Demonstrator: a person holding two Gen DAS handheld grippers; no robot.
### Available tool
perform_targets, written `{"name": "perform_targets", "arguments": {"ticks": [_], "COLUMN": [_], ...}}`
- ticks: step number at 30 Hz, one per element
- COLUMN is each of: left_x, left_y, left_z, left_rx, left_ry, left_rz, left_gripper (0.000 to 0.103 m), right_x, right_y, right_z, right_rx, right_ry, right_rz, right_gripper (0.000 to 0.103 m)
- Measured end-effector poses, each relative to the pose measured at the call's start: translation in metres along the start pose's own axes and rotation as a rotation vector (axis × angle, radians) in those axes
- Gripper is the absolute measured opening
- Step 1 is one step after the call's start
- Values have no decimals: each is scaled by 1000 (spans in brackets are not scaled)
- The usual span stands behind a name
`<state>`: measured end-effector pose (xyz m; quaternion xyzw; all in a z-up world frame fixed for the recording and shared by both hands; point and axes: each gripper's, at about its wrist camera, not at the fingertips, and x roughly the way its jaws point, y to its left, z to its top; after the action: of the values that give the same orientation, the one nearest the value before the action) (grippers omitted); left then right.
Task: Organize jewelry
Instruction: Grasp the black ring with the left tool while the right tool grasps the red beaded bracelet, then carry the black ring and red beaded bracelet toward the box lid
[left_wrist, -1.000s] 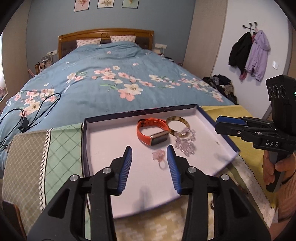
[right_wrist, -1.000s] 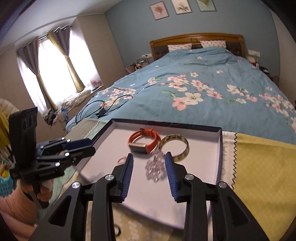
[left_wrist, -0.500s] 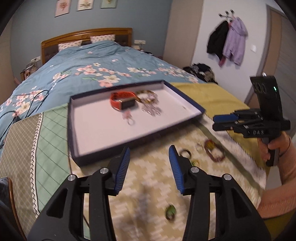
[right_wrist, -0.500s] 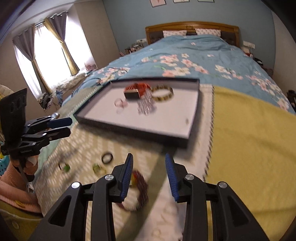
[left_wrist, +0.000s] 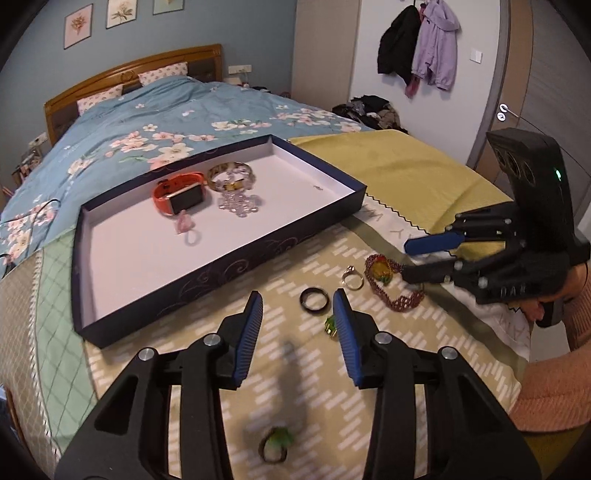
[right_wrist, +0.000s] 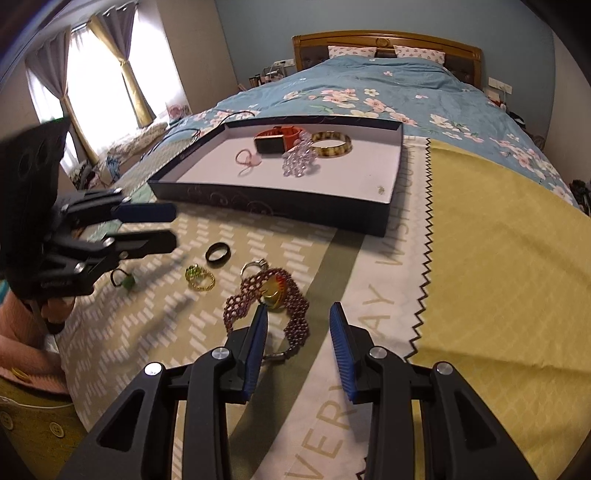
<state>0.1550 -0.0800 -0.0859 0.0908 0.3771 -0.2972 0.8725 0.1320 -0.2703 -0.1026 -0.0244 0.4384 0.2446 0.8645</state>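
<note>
Your left tool (left_wrist: 297, 307) has just been closing, jaws apart, empty, by black ring (left_wrist: 314, 301); right tool (right_wrist: 298, 322) apart, empty, over beaded bracelet (right_wrist: 266, 299)

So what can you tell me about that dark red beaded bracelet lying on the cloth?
The beaded bracelet is a wide band of small dark red or maroon beads woven like mesh, with a round yellow and red ornament at its middle and a small metal clasp at one end. It lies loosely curved, flat on the patterned cloth, outside the tray. A silver ring lies right beside it. The right tongs hover just over it, open, not gripping it.
</note>
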Motion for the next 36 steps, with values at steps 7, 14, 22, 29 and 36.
{"name": "perform_targets", "arguments": {"ticks": [7,14,22,29,36], "left_x": [30,47,42,24,2], "left_y": [-8,-11,-2,6,13], "left_z": [9,7,6,6,6], "left_rx": [37,30,-9,-45,-77], "left_ry": [64,104,92,42,-9], "left_rz": [-23,-23,-17,-1,11], "left_gripper": [38,29,23,23,23], "right_x": [2,-2,-19,-24,-28], "right_y": [1,1,3,11,14], "right_z": [-1,-1,11,22,29], "right_rx": [-13,-21,4,-5,-4], "right_ry": [-1,-20,-105,-144,-168], "right_rz": [-49,-58,-7,25,47], "right_gripper": [13,6,6,1,1]}}
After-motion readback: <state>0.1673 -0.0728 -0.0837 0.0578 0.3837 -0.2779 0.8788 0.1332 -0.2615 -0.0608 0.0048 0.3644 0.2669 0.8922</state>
